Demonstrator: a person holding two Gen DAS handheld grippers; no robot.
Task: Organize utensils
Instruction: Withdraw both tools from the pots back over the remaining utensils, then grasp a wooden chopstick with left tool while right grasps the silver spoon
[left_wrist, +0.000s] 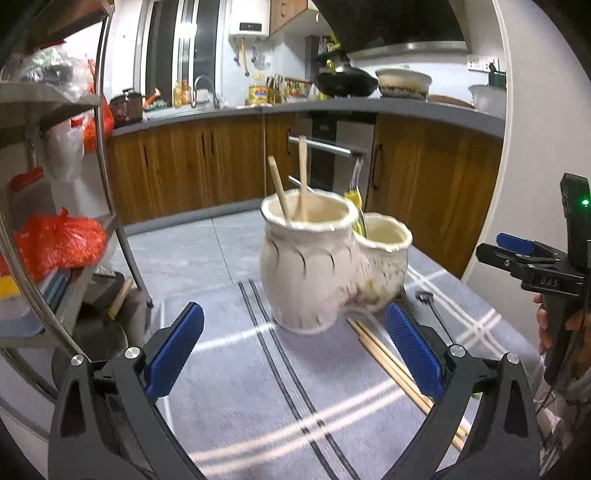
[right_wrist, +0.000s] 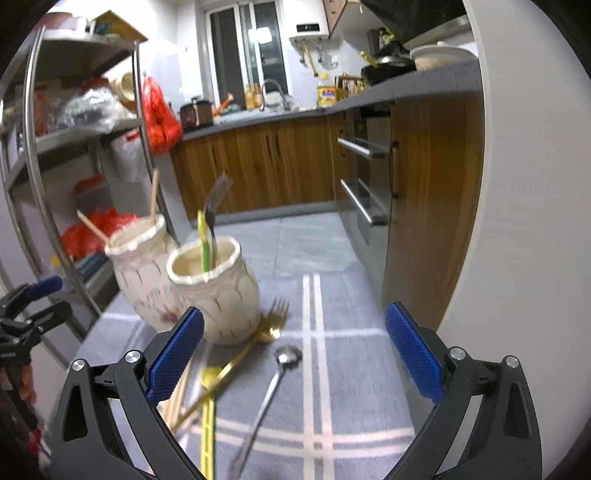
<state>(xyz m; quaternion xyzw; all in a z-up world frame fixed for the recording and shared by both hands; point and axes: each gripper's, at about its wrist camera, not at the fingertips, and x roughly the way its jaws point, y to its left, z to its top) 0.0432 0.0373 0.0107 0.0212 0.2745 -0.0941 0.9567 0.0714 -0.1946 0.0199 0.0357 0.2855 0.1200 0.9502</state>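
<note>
beside the holder (right_wrist: 214, 291) — gold fork (right_wrist: 258, 332), silver spoon (right_wrist: 273, 376).

glossy ceramic holder (left_wrist: 314, 258), wooden chopsticks (left_wrist: 399, 373)

The pot (right_wrist: 218, 291) is cream, the cloth (right_wrist: 332, 369) is grey with white stripes, the fork (right_wrist: 258, 339) is gold

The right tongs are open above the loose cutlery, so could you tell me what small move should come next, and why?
Probably lower the right tongs onto the silver spoon: it lies bare on the cloth between the open pads, while the gold fork crosses other pieces against the double ceramic holder.
</note>
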